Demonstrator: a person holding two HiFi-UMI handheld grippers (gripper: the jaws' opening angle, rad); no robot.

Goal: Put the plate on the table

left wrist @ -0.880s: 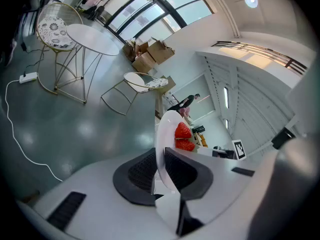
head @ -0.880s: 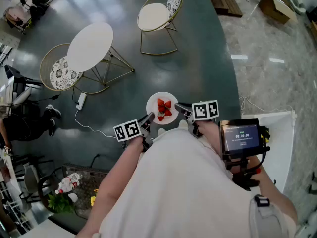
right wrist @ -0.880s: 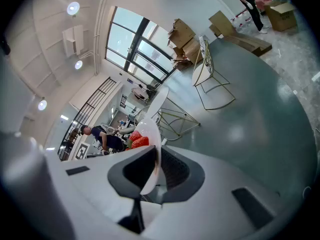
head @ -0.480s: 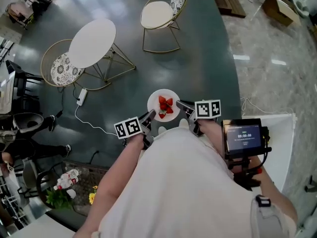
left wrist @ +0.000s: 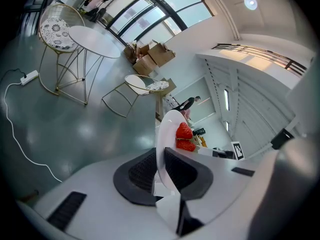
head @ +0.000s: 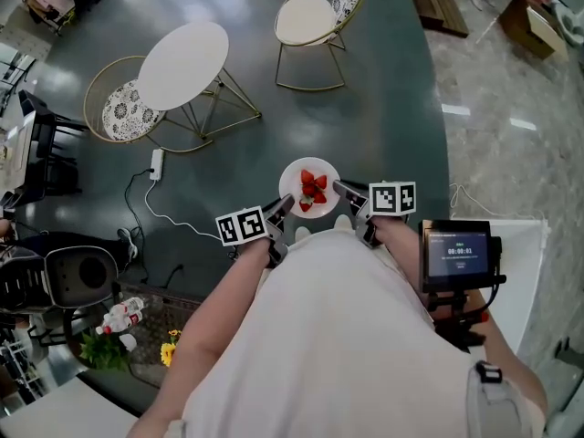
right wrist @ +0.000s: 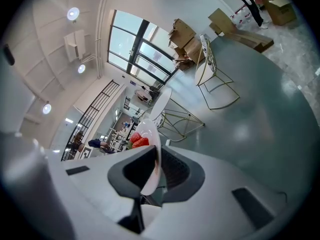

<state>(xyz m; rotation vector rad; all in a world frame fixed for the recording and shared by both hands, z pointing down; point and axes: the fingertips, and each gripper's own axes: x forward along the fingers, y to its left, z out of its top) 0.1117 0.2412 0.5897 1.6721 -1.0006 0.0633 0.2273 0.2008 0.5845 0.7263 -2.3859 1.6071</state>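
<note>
A white plate [head: 297, 182] with strawberries [head: 313, 190] is held level in the air in front of the person, above the dark floor. My left gripper [head: 281, 210] is shut on the plate's left rim [left wrist: 162, 149], and my right gripper [head: 343, 192] is shut on its right rim [right wrist: 152, 151]. In both gripper views the plate stands edge-on between the dark pads, with the red strawberries [left wrist: 184, 136] beyond them. The round white table [head: 182, 64] stands far off to the upper left, and shows again as the table [left wrist: 95, 34] in the left gripper view.
A wire chair with a patterned cushion [head: 119, 115] stands left of the table, another wire chair [head: 312, 21] at top centre. A white cable with a power strip [head: 156, 164] trails across the floor. A plant and bottles [head: 119, 331] sit lower left. A phone on a mount [head: 459, 255] is at the right.
The person has stepped forward with the plate held in both grippers; the table and chairs have shifted slightly down and right in the head view. Both grips are unchanged.
</note>
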